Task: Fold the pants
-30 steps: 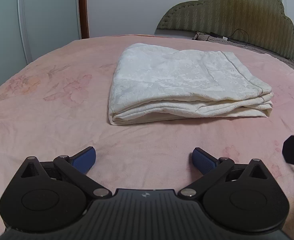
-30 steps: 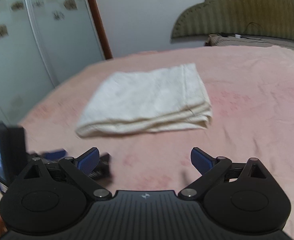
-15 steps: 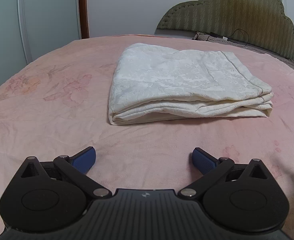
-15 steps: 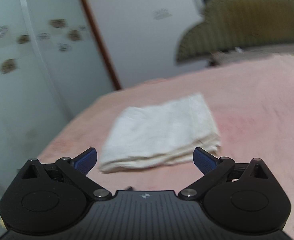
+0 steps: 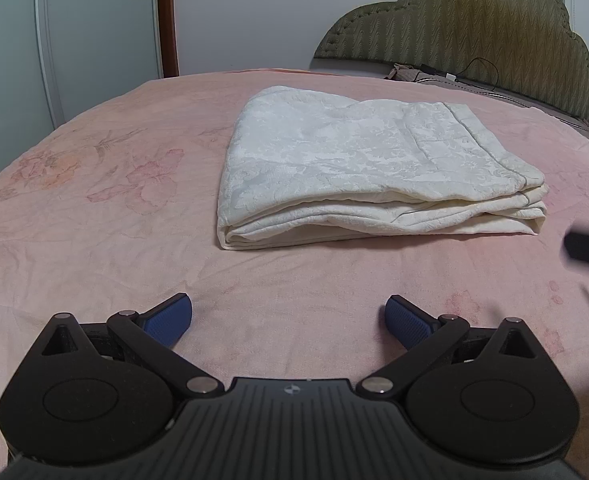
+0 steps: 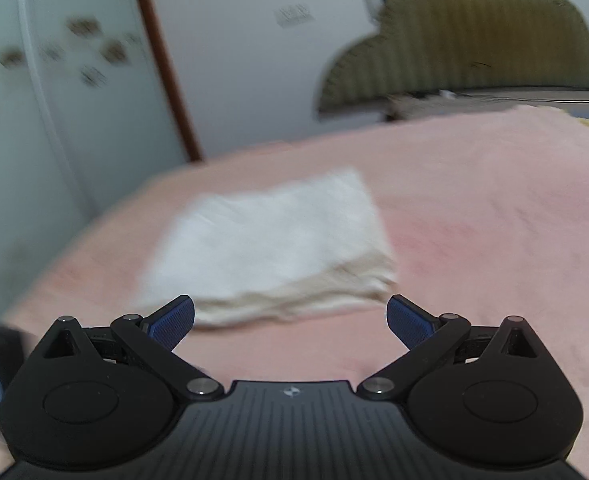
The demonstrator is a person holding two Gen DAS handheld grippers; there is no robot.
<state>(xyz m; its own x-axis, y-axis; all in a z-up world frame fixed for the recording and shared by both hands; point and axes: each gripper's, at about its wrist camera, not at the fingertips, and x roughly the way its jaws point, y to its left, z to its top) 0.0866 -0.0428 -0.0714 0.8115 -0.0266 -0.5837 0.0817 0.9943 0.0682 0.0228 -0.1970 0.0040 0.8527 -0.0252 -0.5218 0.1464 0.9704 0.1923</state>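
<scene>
A home bedroom: a bed with a pink floral blanket (image 5: 94,208), a padded headboard (image 5: 474,32), and a wardrobe door (image 5: 94,32).

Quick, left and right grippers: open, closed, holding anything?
Left gripper: open, empty, short of the folded white pants.
Right gripper: open, empty.

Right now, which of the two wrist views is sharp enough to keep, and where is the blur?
Left wrist view: sharp, the folded pants and the pink bedspread show weave and print; only a dark shape at the right edge is smeared. Right wrist view: motion blur over the pants, wall and headboard; the right gripper itself stays crisp.
</scene>
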